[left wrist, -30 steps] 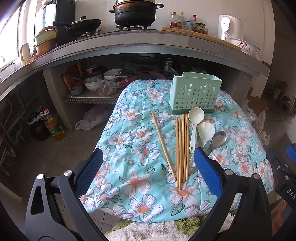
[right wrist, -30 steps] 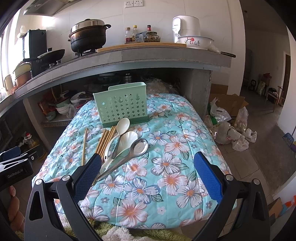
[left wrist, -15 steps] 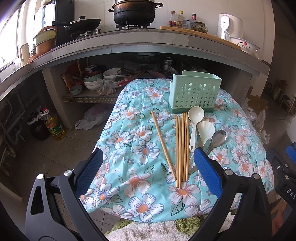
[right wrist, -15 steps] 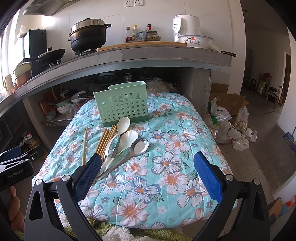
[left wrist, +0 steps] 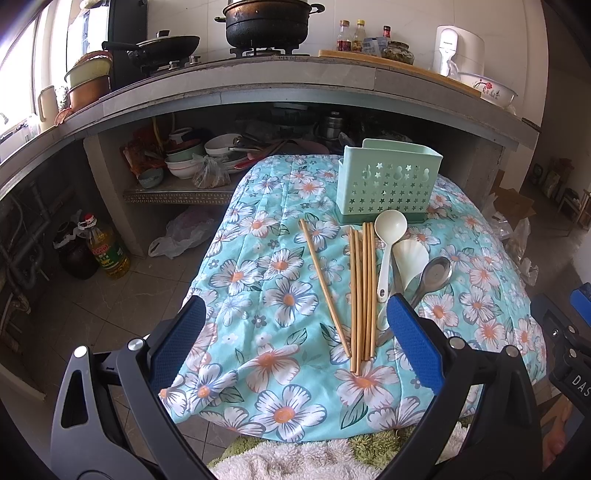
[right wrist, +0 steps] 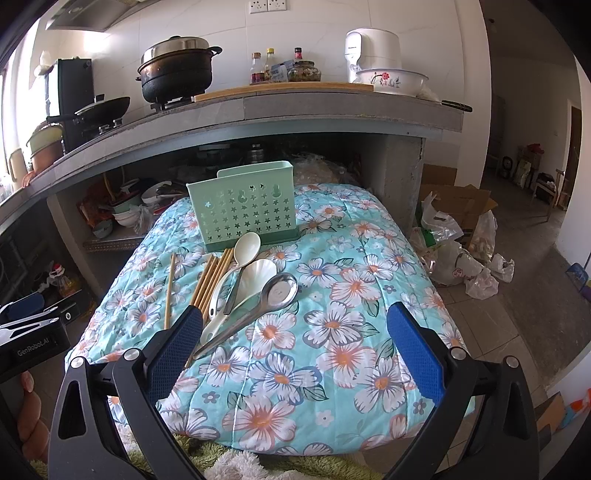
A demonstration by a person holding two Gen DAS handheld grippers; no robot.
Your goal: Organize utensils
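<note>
A mint-green utensil holder (left wrist: pixel 388 184) (right wrist: pixel 242 210) with star cut-outs stands upright at the far end of a floral cloth (left wrist: pixel 280 295) (right wrist: pixel 332 295). In front of it lie several wooden chopsticks (left wrist: pixel 362 291) (right wrist: pixel 210 277), one apart to the left (left wrist: pixel 323 284) (right wrist: pixel 170 291). Beside them rest a white ladle-shaped spoon (left wrist: pixel 388 240) (right wrist: pixel 243 251), a white rice paddle (left wrist: pixel 410 258) (right wrist: pixel 255 277) and a steel spoon (left wrist: pixel 432 273) (right wrist: pixel 277 291). My left gripper (left wrist: pixel 295 336) hovers open over the cloth's near edge. My right gripper (right wrist: pixel 295 343) is open too, right of the utensils.
A concrete counter (left wrist: pixel 295 81) carries a black pot (left wrist: pixel 266 18), a wok, bottles and a bowl. The shelf beneath holds stacked dishes (left wrist: pixel 192 158). An oil bottle (left wrist: pixel 105 251) stands on the floor left; plastic bags and a cardboard box (right wrist: pixel 458 221) lie right.
Both views shifted only slightly; the left gripper edged a little closer to the table. Nothing was picked up or moved.
</note>
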